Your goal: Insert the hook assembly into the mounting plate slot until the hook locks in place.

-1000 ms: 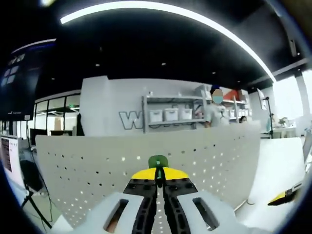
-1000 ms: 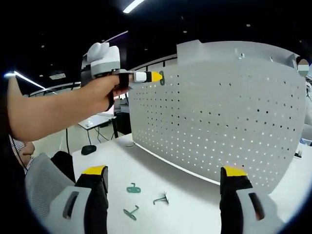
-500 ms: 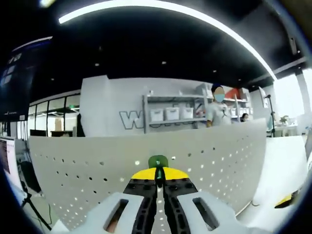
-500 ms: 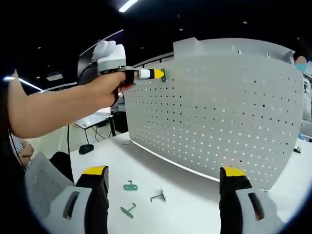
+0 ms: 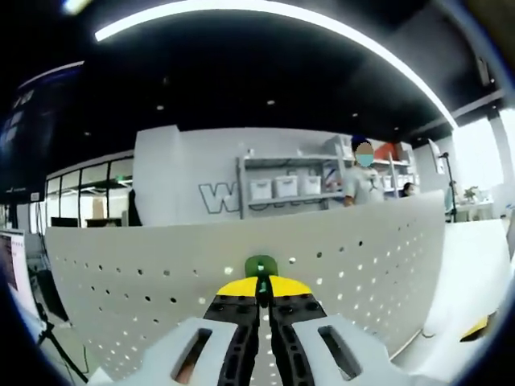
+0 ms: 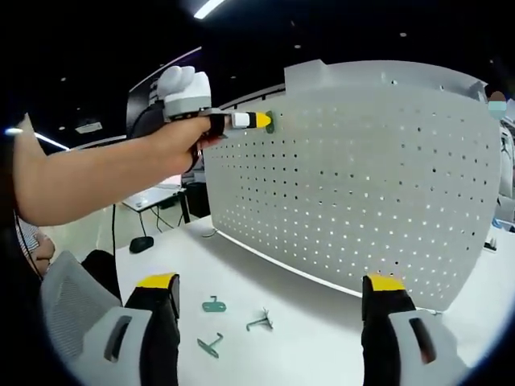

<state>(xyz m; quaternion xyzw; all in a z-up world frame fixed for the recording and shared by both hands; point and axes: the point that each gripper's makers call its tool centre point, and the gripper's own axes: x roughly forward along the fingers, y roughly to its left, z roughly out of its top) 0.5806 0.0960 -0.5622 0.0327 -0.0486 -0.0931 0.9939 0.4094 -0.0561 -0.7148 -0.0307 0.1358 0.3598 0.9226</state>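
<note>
Insertion step in hand: my left gripper (image 5: pixel 257 299) fingers clenched on the green hook (image 5: pixel 261 266), tip at the pegboard (image 5: pixel 145 265) near its top edge. My right gripper (image 6: pixel 269 310) hangs released over the tabletop (image 6: pixel 306 322), spare hooks (image 6: pixel 211 344) lying between. Next, I judge: seat hook into hole, press till locked.

In the left gripper view, large outlined white letters (image 5: pixel 217 197) stand on the light grey back wall (image 5: pixel 173 173) of the room, behind a grey metal shelf rack (image 5: pixel 283 188). Only the first letter, a "W", can be read clearly; the next one is cut by the rack post and may be an "O", but this I cannot tell. The rest of the word is hidden behind the rack and its white storage boxes (image 5: pixel 282 187). In the right gripper view no text, label or number is readable.
</note>
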